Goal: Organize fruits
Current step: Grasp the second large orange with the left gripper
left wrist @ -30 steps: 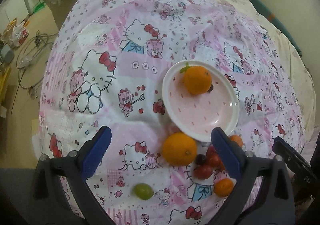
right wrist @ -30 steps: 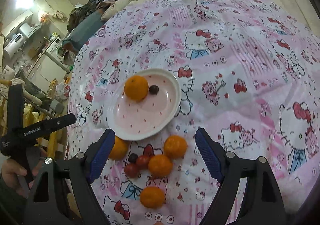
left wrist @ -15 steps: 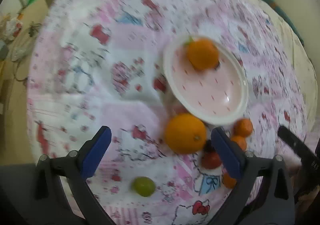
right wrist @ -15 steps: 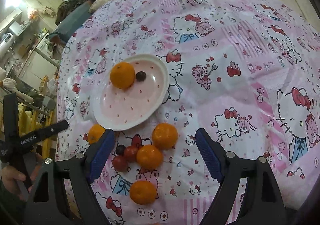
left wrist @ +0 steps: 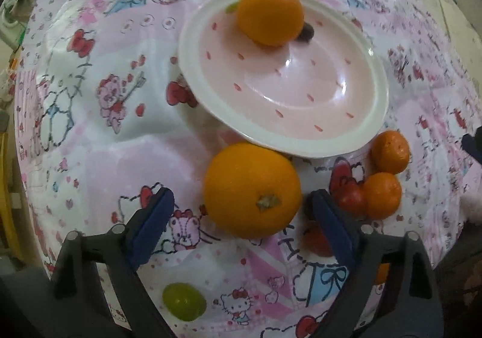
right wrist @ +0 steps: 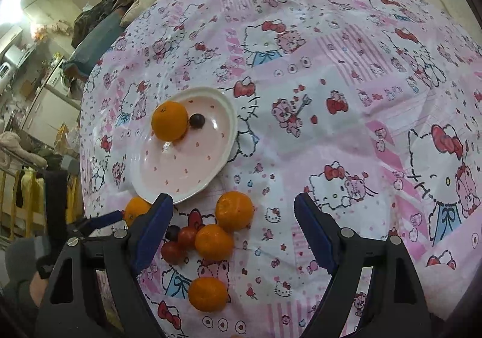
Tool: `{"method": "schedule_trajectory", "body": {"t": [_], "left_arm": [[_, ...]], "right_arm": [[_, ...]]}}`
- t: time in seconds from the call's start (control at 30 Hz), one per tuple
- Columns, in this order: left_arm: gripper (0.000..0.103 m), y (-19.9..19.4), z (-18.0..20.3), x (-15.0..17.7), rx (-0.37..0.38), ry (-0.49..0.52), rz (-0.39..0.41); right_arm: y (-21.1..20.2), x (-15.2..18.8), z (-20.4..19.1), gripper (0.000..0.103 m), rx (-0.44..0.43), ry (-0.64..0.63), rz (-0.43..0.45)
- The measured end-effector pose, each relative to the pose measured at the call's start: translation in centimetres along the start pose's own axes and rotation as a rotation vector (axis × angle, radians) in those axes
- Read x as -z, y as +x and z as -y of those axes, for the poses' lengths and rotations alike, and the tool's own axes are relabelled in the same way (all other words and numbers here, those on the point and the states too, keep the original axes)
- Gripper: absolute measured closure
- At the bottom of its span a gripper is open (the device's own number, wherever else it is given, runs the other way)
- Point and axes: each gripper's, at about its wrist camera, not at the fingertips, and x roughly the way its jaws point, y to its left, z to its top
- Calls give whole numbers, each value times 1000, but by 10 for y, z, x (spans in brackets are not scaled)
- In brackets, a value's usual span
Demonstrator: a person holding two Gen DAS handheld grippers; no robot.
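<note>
Now closing in: left gripper (left wrist: pixel 242 211) spread wide, empty, blue pads either side of big orange (left wrist: pixel 252 190) lying on cloth just off near rim of pink plate (left wrist: pixel 373 115). Pick step under way, judged; next calls for squeezing gently, then lifting over rim beside orange on plate (left wrist: pixel 269 15). Right gripper (right wrist: pixel 233 216) likewise wide, empty, above mandarins (right wrist: pixel 234 211) and tomatoes (right wrist: pixel 186 237). Dark grape (left wrist: pixel 305 33) half hidden; green grape (left wrist: pixel 184 301) near cloth's front edge, partly behind finger.
</note>
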Motion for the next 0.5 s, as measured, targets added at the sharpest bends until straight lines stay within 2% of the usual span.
{"method": "schedule_trajectory", "body": {"t": [0.13, 0.17, 0.3, 0.5], "left_arm": [[30, 8, 3, -1, -17, 15, -15], [31, 8, 3, -2, -21, 17, -15], [44, 6, 8, -1, -3, 50, -4], [48, -2, 10, 0, 14, 51, 0]], "right_arm": [[-1, 0, 5, 18, 4, 11, -1], [-2, 0, 6, 18, 4, 15, 0], [-3, -1, 7, 18, 3, 21, 4], [-1, -1, 4, 18, 6, 10, 2]]}}
